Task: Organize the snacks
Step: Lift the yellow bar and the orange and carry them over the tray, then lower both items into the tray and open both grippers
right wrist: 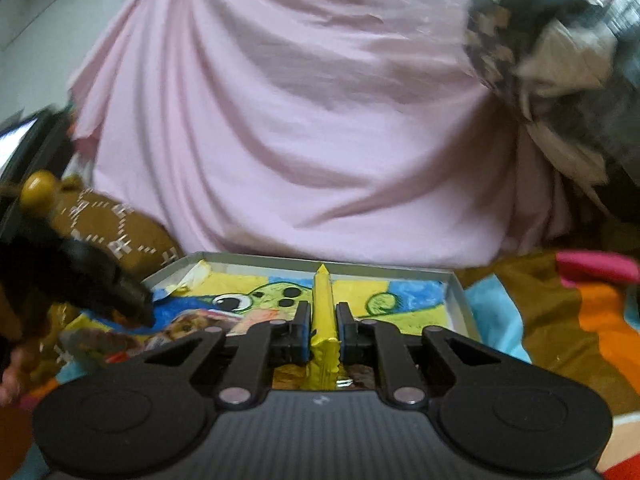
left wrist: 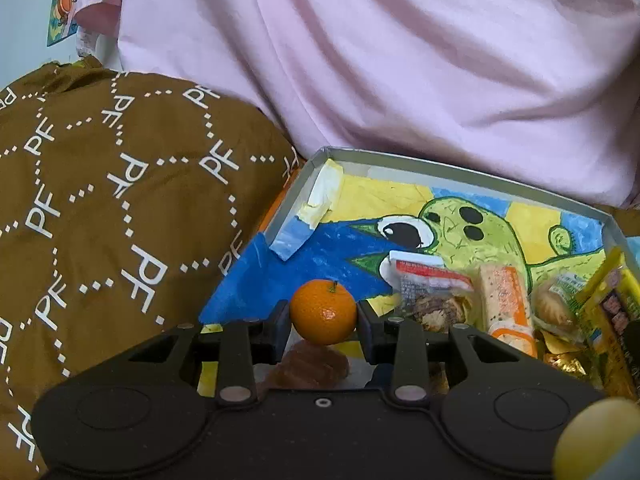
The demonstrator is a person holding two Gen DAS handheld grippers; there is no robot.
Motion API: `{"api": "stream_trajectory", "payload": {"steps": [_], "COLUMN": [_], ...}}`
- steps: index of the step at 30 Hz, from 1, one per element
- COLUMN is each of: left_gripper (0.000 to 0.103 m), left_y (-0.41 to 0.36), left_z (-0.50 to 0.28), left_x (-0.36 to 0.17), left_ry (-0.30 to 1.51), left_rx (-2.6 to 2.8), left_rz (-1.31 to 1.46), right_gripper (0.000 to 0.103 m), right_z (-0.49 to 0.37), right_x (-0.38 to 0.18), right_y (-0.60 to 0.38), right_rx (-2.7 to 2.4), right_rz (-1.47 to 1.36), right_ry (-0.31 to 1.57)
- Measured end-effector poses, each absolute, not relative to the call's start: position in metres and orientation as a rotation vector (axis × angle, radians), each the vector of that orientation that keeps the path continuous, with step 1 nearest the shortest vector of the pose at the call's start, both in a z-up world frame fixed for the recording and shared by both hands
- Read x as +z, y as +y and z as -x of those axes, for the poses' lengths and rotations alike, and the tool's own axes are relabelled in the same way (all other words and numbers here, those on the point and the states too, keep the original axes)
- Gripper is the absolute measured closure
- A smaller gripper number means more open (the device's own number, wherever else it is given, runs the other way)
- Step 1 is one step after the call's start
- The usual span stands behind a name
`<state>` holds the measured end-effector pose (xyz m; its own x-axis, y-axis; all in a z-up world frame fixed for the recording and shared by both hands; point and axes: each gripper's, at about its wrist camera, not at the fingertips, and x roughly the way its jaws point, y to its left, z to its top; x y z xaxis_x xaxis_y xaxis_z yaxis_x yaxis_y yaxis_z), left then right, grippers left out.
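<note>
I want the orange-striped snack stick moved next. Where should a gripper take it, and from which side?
Probably across the middle of the orange-striped snack stick, coming from above. It lies long and narrow in the box, with packets close on both sides, so the jaws should span its short width.

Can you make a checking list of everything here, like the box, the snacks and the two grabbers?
Surface: shallow grey box lined with a painted green creature picture, resting on bedding.
Job's things: mandarin orange; yellow foil packet; wrapped snacks piled at the box's right side.
Clutter: brown jelly-like sweet below the mandarin orange.
Grippers: left gripper jaws shut on the mandarin orange; right gripper jaws shut on the yellow foil packet.
Cables: nothing seen.
Surroundings: pink sheet; brown PF-print cloth; bright striped blanket.
</note>
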<state>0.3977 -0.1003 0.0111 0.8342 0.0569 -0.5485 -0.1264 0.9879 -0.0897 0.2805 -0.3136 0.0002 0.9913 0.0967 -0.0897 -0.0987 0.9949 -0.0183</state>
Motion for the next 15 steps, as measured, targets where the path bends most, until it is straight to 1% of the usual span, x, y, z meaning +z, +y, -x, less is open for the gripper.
{"api": "stream_trajectory", "payload": {"steps": [2,3,4,7,8,10,11,13,15], "left_gripper": [0.066,0.066,0.065,0.064,0.061,0.056,0.052,0.052,0.049], "left_y": [-0.102,-0.103,-0.103,-0.108,-0.109,-0.113,-0.115,-0.118,-0.118], "left_z": [-0.398,-0.399,-0.399,-0.398,-0.399,-0.399,-0.398,-0.397,-0.397], "left_x": [0.009,0.009,0.008,0.007,0.006,0.006,0.006,0.005,0.005], "left_ry": [0.578,0.58,0.581,0.578,0.579,0.577,0.573,0.567,0.563], "left_rx": [0.101,0.102,0.104,0.107,0.105,0.099,0.099,0.104,0.11], "left_rz": [0.123,0.123,0.122,0.116,0.113,0.103,0.096,0.085,0.083], "right_gripper": [0.084,0.08,0.074,0.064,0.062,0.051,0.05,0.044,0.042], "right_z": [-0.284,-0.285,-0.287,-0.29,-0.291,-0.292,-0.292,-0.293,-0.294], "right_x": [0.001,0.001,0.0,-0.002,-0.003,-0.005,-0.006,-0.007,-0.008], "right_y": [-0.324,-0.327,-0.33,-0.333,-0.334,-0.334,-0.333,-0.332,-0.333], "right_rx": [0.092,0.085,0.081,0.066,0.067,0.064,0.061,0.058,0.059], "right_rz": [-0.056,-0.074,-0.078,-0.084,-0.088,-0.085,-0.079,-0.072,-0.075], "right_ry": [0.11,0.122,0.129,0.15,0.16,0.172,0.173,0.177,0.182]}}
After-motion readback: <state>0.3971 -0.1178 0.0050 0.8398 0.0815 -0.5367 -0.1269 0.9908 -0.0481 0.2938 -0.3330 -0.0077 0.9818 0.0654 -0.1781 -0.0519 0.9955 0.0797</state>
